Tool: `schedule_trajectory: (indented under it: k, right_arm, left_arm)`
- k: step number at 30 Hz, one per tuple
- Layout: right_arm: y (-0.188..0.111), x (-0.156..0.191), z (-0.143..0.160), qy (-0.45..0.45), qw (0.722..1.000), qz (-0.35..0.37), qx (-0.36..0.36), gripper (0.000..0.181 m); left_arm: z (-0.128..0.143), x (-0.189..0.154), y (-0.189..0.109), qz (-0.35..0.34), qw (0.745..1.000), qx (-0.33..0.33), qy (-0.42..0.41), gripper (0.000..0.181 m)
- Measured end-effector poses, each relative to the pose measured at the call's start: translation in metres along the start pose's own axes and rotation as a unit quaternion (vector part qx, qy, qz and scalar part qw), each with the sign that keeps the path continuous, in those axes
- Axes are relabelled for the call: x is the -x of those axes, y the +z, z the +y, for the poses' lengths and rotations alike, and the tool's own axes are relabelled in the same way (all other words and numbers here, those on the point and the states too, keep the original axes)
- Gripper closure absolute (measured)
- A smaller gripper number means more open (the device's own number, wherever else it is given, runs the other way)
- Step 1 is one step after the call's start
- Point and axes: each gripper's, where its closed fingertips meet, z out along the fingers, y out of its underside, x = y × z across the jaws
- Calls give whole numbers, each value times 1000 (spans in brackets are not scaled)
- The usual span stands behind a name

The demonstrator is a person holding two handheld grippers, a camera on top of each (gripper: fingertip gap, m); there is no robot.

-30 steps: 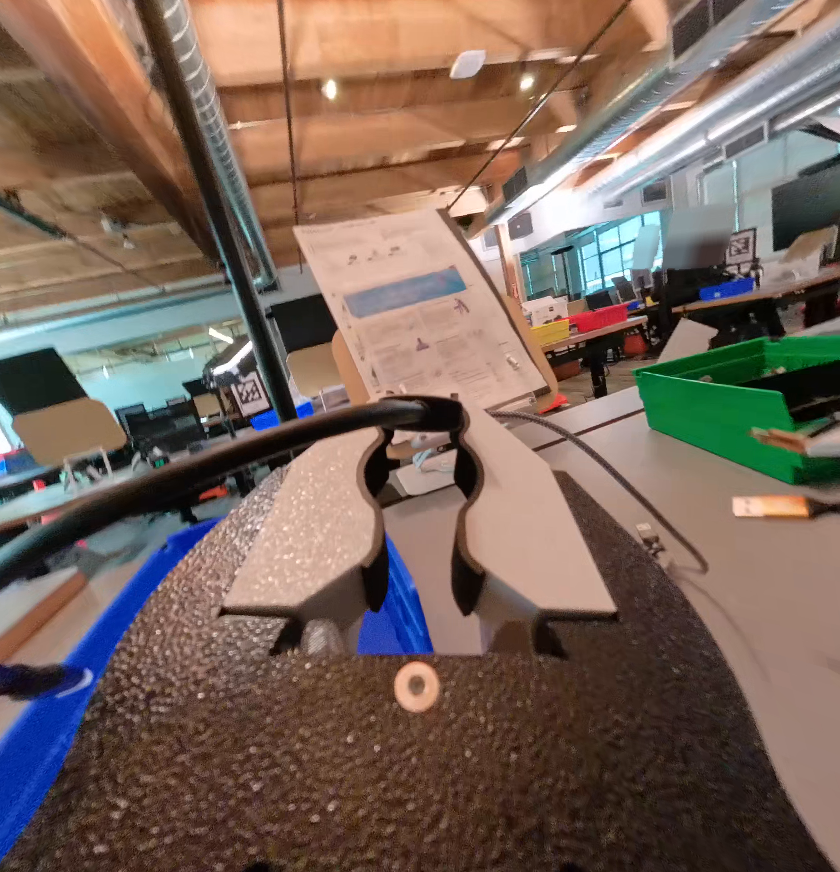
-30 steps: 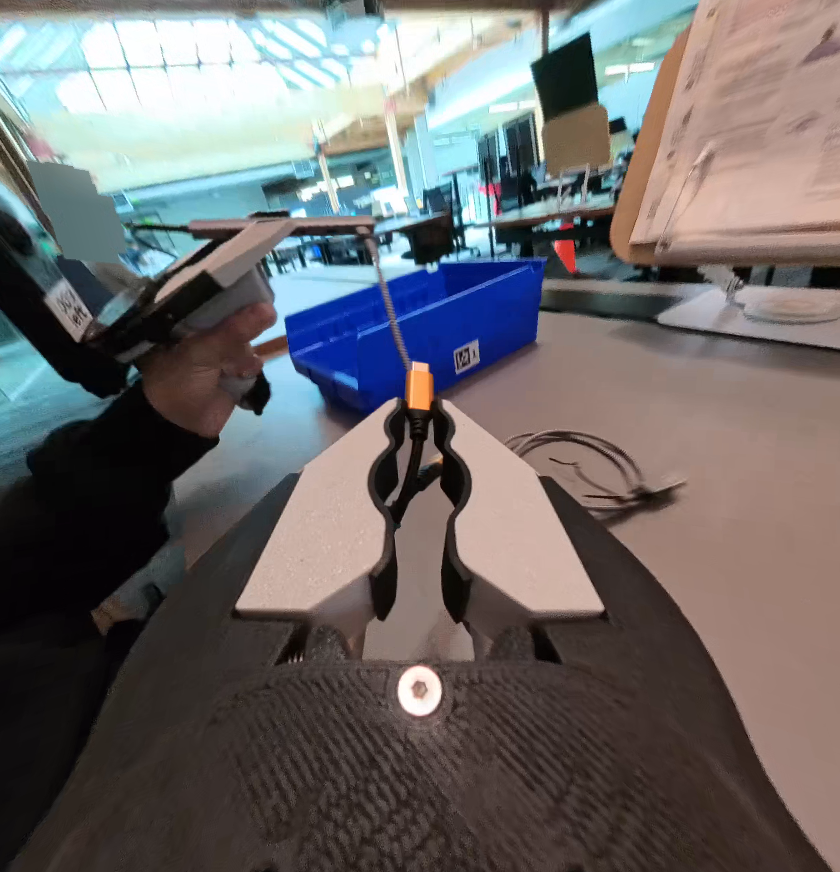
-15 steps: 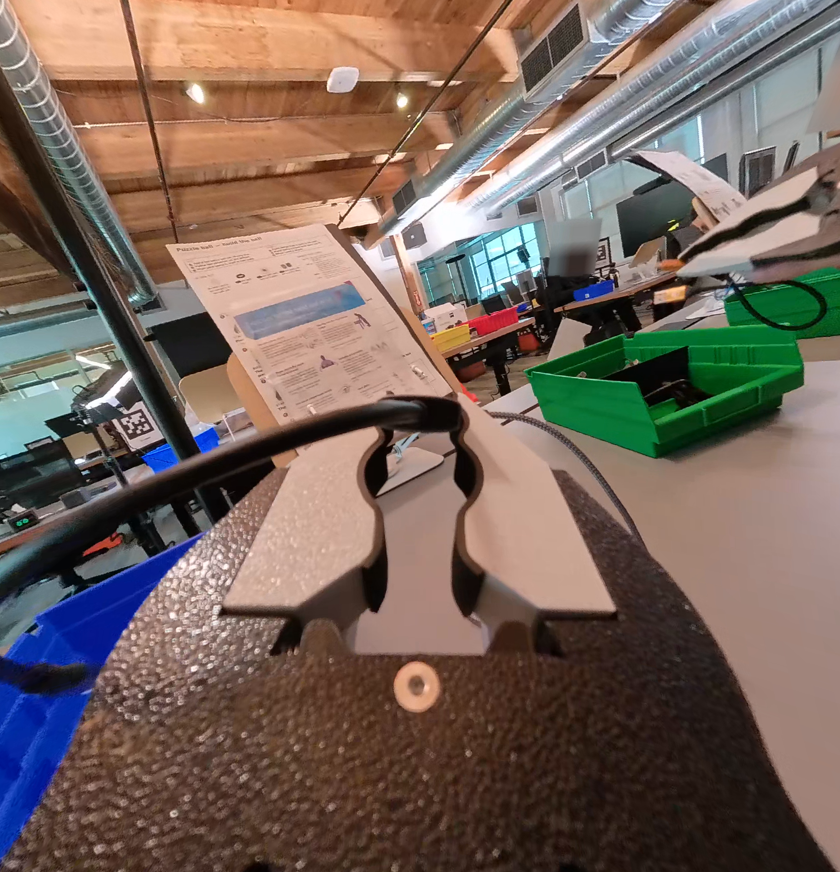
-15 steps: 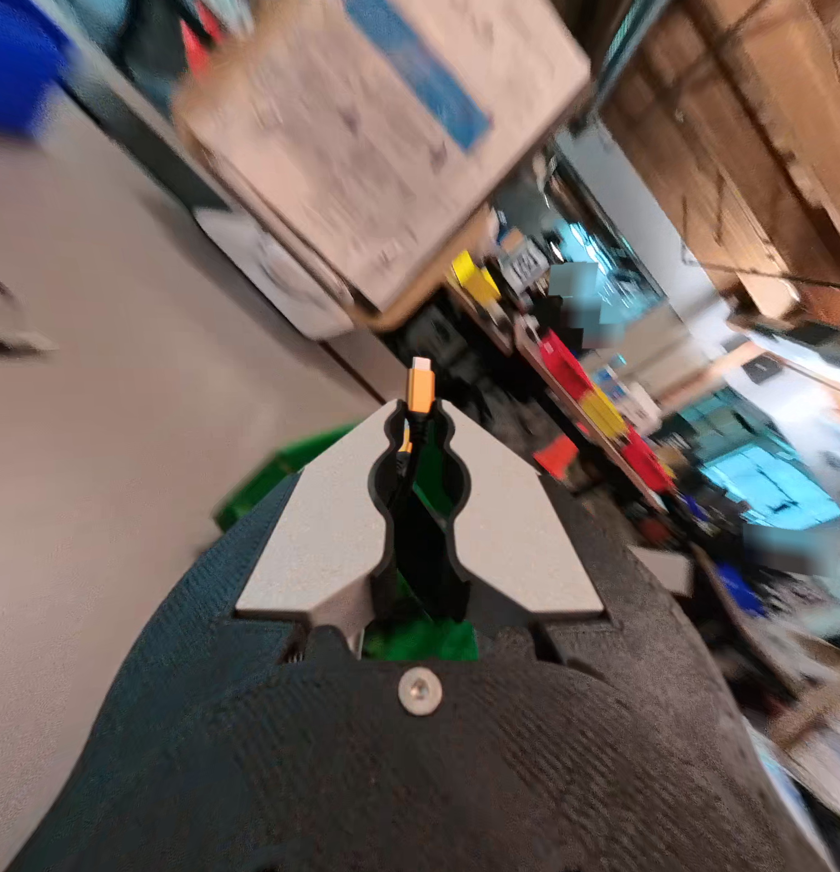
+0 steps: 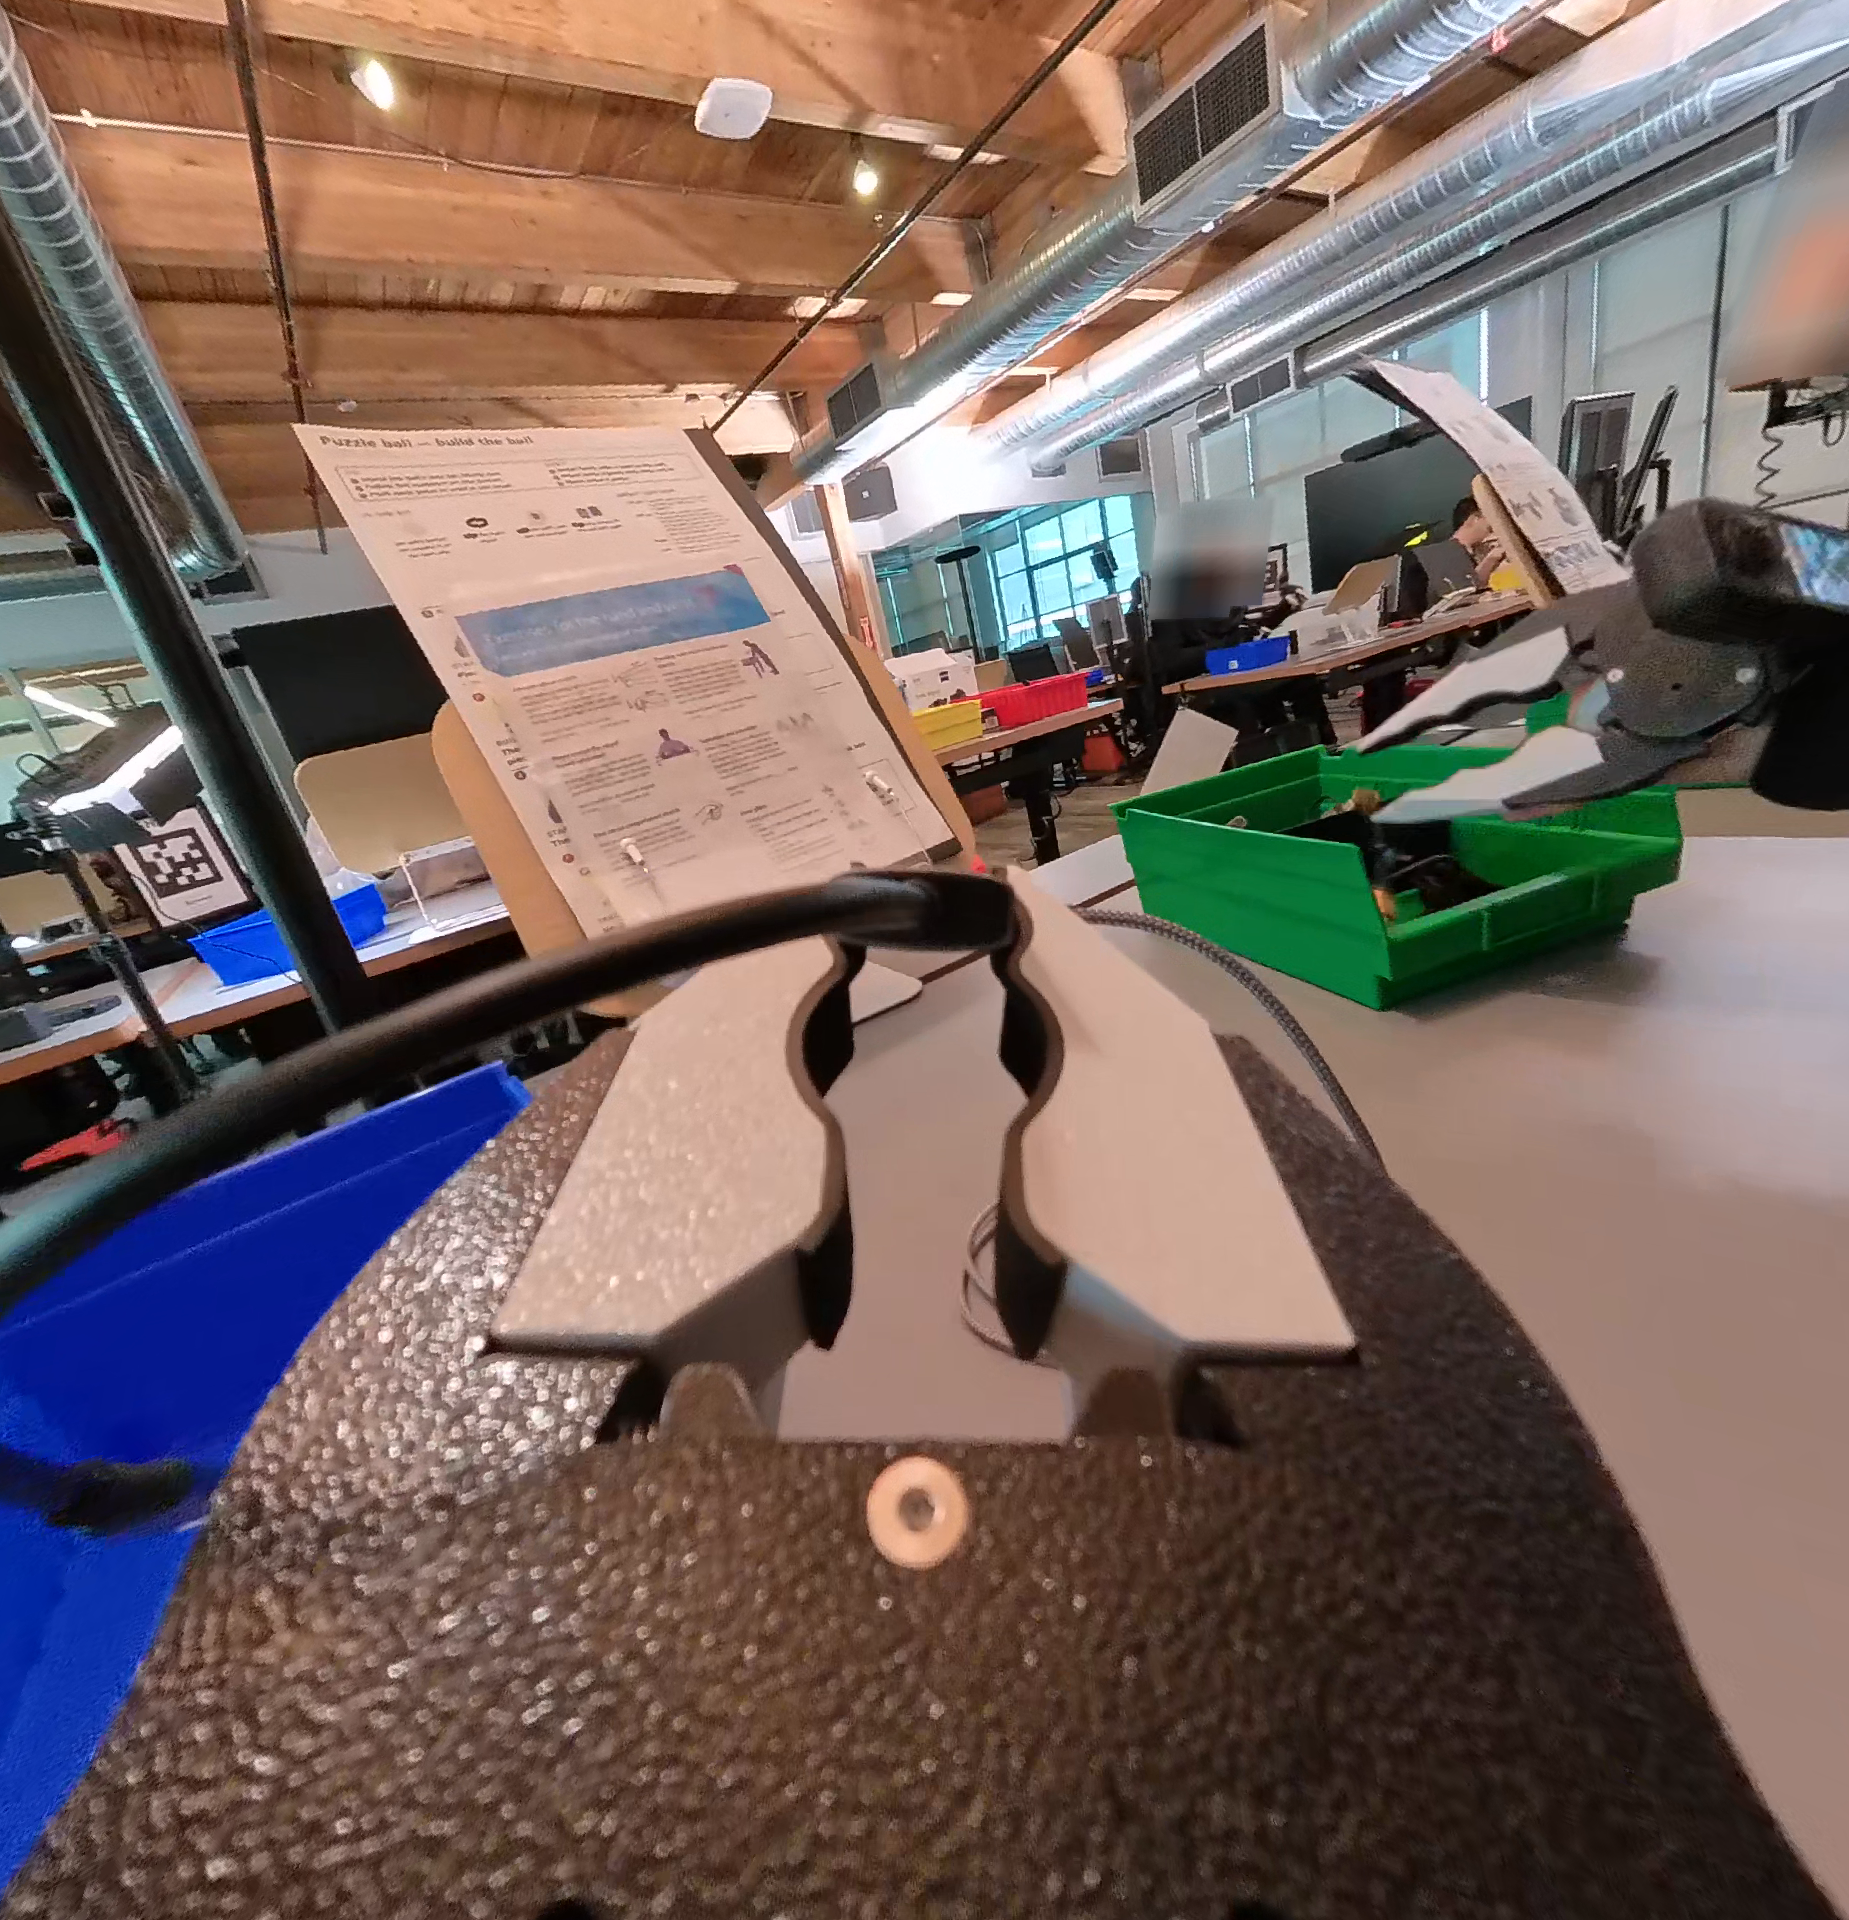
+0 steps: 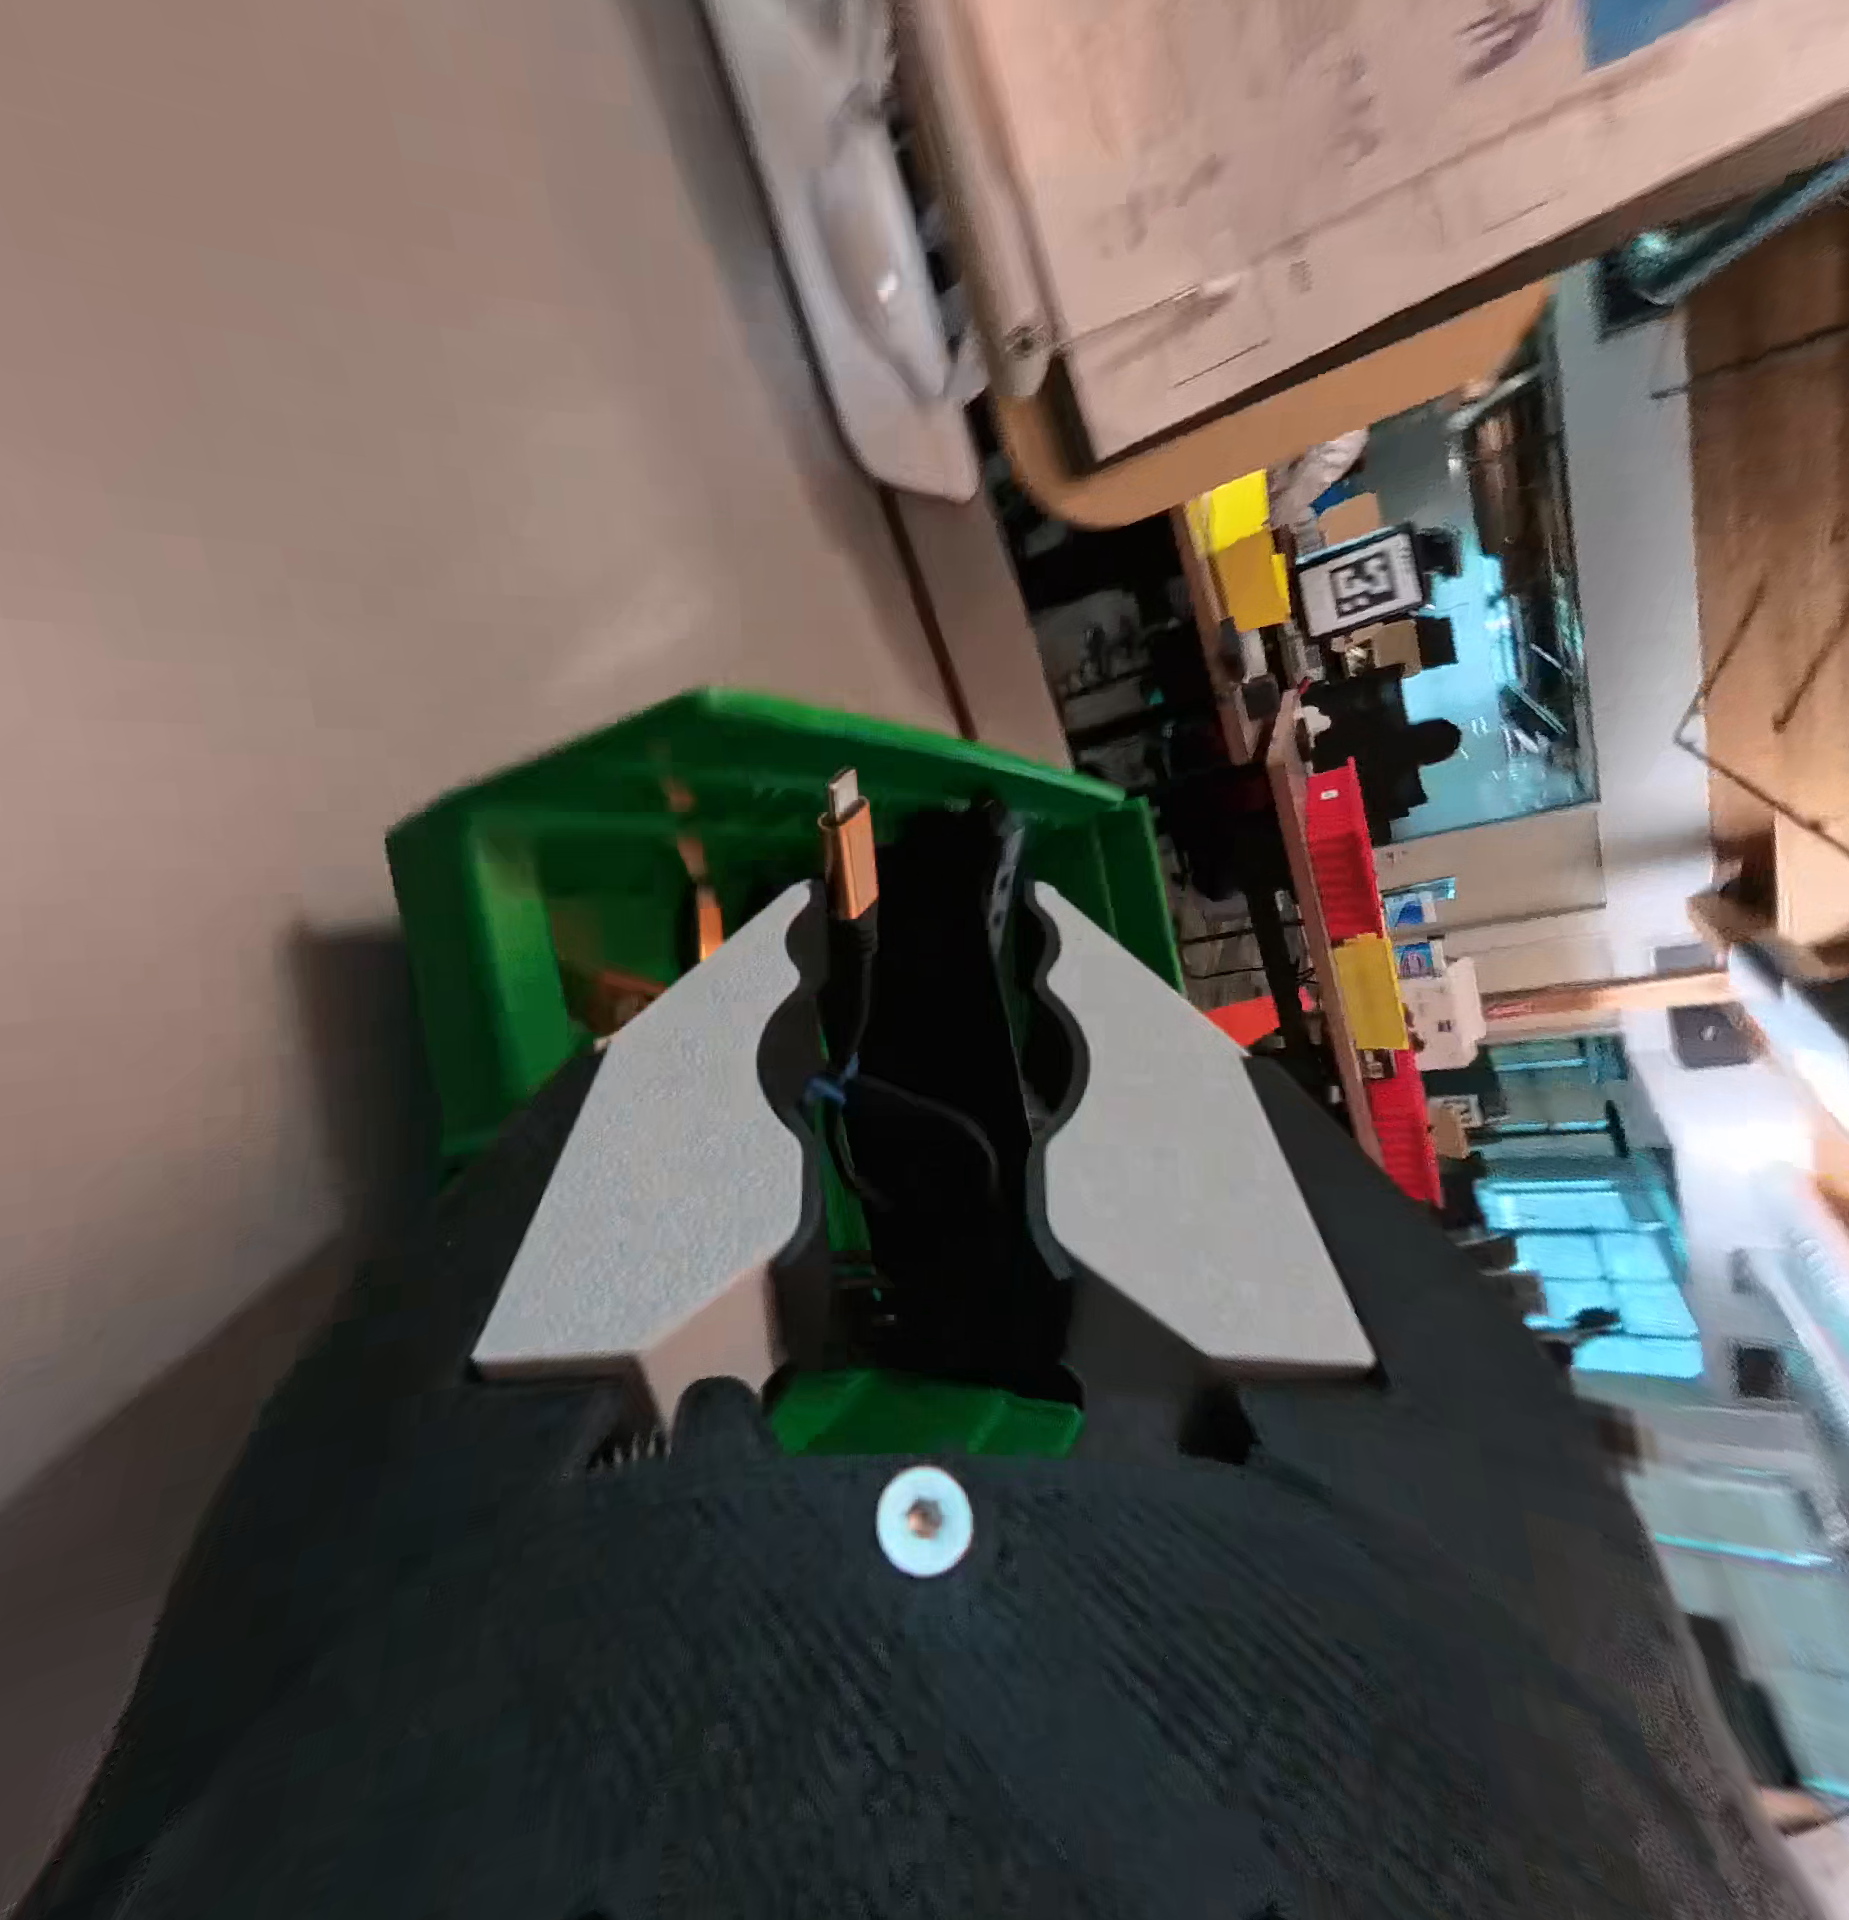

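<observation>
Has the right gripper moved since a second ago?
Yes. The right gripper, earlier by the blue bin, now sits over the green bin, jaws open, orange plug against one finger.

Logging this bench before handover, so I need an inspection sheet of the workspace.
Surface: grey table.
Job's things: black cable; orange-tipped cable; green bin, holding dark parts; blue bin.
Clutter: printed sheet on a stand.
Grippers: left gripper shut on the black cable; right gripper open over the green bin, orange-tipped cable against one finger.
Cables: grey braided cable runs from the left gripper across the table.
Surroundings: other desks, coloured bins, wooden ceiling, ducts.
</observation>
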Motion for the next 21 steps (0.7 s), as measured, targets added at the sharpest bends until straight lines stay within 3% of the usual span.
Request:
schedule_trajectory:
  k: [5, 10, 12, 14, 18, 20, 21]
  right_arm:
    - [-19, -9, -31, 124, 992, 23, -12, 143]
    - [-7, 9, 2, 125, 988, -24, 82, 142]
    - [-9, 7, 12, 141, 984, -1, 109, 141]
    - [-14, 2, 7, 171, 981, 30, 90, 143]
    - [-22, 20, -5, 267, 962, -4, 62, 143]
    - [-31, 33, -42, 312, 949, -46, -10, 141]
    - [-39, 38, -71, 357, 929, -72, -69, 141]
  left_arm:
    - [8, -7, 4, 17, 1000, 10, -13, 160]
    - [11, -12, 5, 28, 999, 11, -32, 160]
    - [11, -12, 5, 29, 999, 12, -26, 160]
    - [12, -13, 6, 30, 999, 14, -25, 160]
    - [16, -16, 7, 38, 999, 15, -36, 160]
    - [15, -19, 7, 50, 998, 10, -42, 160]
    - [14, -22, 7, 60, 997, 6, -45, 160]
